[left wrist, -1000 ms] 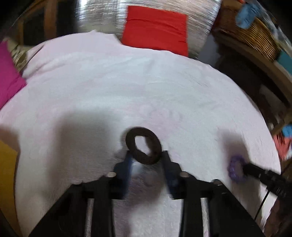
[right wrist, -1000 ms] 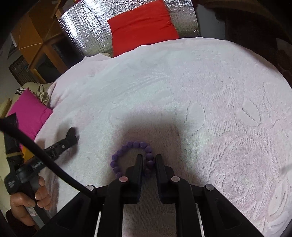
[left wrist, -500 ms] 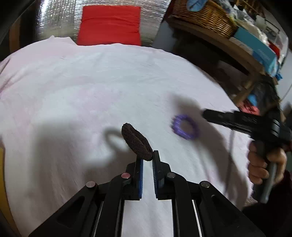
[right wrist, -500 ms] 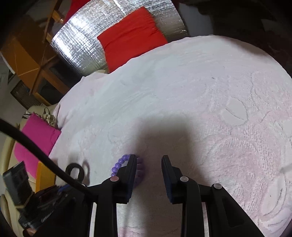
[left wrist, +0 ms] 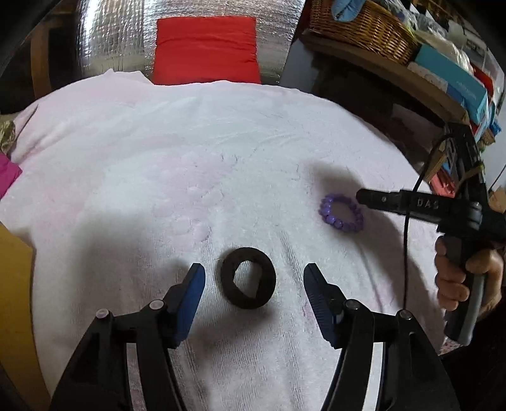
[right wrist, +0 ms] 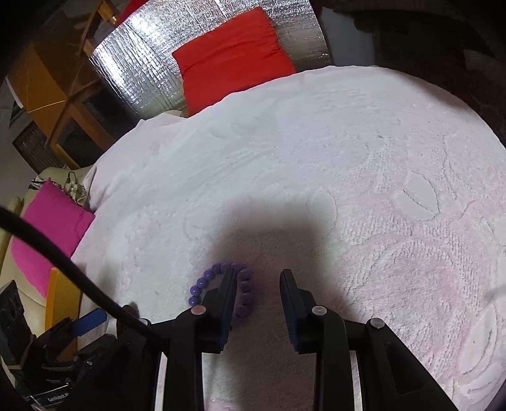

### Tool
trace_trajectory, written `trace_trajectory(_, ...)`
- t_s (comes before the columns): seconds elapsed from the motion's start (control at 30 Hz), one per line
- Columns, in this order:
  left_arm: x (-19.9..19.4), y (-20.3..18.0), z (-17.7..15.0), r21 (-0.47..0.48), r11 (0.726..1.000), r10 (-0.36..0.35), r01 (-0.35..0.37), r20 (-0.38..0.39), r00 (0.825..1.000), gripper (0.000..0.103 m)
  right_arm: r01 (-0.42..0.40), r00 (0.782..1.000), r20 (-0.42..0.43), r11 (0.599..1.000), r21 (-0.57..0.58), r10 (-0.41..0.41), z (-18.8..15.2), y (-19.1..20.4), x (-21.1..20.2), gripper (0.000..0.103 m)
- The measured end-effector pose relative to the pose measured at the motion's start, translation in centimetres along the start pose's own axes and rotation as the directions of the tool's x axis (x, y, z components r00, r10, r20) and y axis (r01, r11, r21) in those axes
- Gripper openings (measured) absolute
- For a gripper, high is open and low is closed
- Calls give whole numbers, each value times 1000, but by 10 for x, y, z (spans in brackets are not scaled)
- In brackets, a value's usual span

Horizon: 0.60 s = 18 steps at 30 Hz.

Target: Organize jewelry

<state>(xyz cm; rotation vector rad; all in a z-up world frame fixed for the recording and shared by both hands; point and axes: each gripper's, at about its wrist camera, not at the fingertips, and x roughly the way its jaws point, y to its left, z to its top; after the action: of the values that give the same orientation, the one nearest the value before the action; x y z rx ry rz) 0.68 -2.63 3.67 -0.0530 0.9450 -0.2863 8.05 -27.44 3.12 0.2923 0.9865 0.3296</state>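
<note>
Left hand-held gripper (left wrist: 254, 281) has just been opening, jaws wide, and the dark hair tie (left wrist: 248, 277) lies free between them on the white towel (left wrist: 189, 158). Right hand-held gripper (right wrist: 258, 283) stands parted, its left finger over the purple bead bracelet (right wrist: 208, 278), not gripping it.

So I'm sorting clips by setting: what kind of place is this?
Probably a lived-in home room: a table under a white towel, a cluttered shelf with a wicker basket, and red and pink cushions nearby.
</note>
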Motion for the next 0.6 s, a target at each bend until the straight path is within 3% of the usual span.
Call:
trace_trajectory(0.37, 6, -16, -7, 86, 996, -10, 11, -14, 1000, 65, -21, 1000, 16, 1000, -9, 21, 0, -1, -7, 31)
trace_trajectory(0.43, 8, -15, -7, 87, 996, -11, 12, -19, 1000, 60, -20, 1000, 8, 1000, -24, 20, -1, 4, -5, 31)
trace_trajectory(0.53, 9, -12, -7, 79, 996, -39, 41, -27, 999, 42, -10, 1000, -12, 999, -39, 10, -3, 10, 1, 31)
trace_trajectory(0.6, 10, -13, -8, 75, 996, -52, 55, -37, 998, 39, 12, 999, -31, 999, -50, -14, -5, 12, 7, 31)
